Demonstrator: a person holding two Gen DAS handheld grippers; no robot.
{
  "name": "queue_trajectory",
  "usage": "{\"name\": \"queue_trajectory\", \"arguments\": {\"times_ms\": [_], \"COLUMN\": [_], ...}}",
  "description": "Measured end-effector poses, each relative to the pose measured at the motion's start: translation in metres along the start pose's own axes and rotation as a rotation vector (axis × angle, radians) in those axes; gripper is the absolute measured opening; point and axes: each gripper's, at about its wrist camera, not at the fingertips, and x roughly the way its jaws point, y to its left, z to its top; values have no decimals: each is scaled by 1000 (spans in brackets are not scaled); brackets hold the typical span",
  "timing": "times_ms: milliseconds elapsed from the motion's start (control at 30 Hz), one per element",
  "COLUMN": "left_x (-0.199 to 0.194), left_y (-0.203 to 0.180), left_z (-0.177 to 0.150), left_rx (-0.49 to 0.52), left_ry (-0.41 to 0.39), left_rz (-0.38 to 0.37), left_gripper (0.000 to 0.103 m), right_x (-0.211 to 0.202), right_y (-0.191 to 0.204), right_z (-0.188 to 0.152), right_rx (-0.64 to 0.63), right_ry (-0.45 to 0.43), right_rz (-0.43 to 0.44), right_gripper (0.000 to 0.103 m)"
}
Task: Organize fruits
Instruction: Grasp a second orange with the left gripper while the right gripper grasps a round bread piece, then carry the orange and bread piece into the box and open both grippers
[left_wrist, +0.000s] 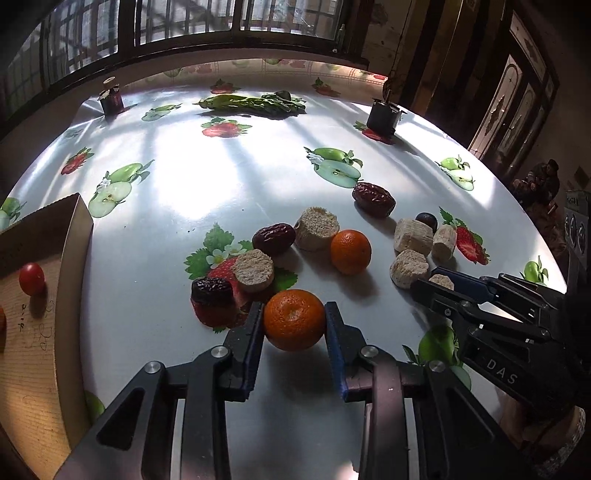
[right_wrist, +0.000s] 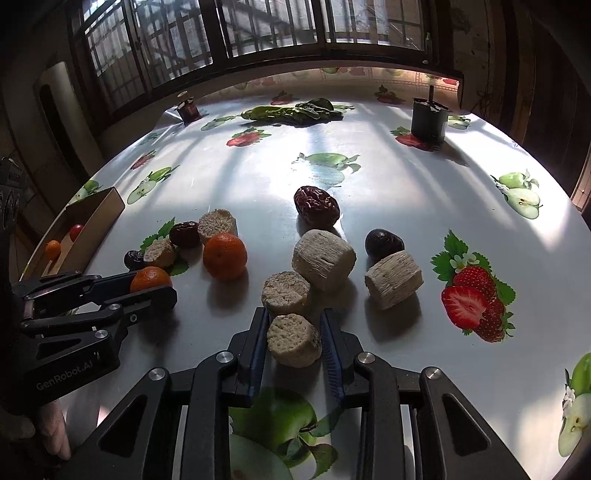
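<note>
My left gripper is shut on a small orange resting on the table; it also shows in the right wrist view. My right gripper is shut on a beige cylinder piece, seen in the left wrist view too. A second orange lies just beyond. Red dates and more beige cylinders lie scattered around. A cardboard box at the left holds a cherry tomato.
Green leafy vegetables lie at the far side of the table. A dark cup stands far right and a small jar far left. A dark round fruit sits by the cylinders. The tablecloth has printed fruit pictures.
</note>
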Motion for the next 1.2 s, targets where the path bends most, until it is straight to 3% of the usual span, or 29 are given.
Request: {"name": "queue_trajectory", "arguments": {"times_ms": [233, 467, 600, 767, 900, 1067, 1200], "left_x": [-58, -104, -119, -121, -109, -91, -90], "left_y": [46, 137, 191, 232, 259, 279, 285], "left_z": [-20, -39, -55, -57, -49, -42, -42], "left_rx": [-135, -291, -389, -433, -469, -505, -526], "left_ry": [-94, -142, -125, -83, -32, 31, 38], "left_rz": [-16, 158, 237, 277, 272, 255, 250], "left_gripper": [31, 31, 31, 31, 31, 31, 31], "right_x": [-30, -48, -43, -24, 0, 44, 73], "right_y": [11, 72, 120, 181, 230, 280, 301], "right_z": [3, 23, 34, 46, 57, 61, 60], "right_rx": [25, -50, -101, -172, -227, -303, -324], "right_ry": [-38, -50, -40, -17, 20, 91, 149], "right_rz": [37, 140, 206, 271, 313, 290, 280], "right_gripper": [30, 31, 31, 31, 31, 31, 31]}}
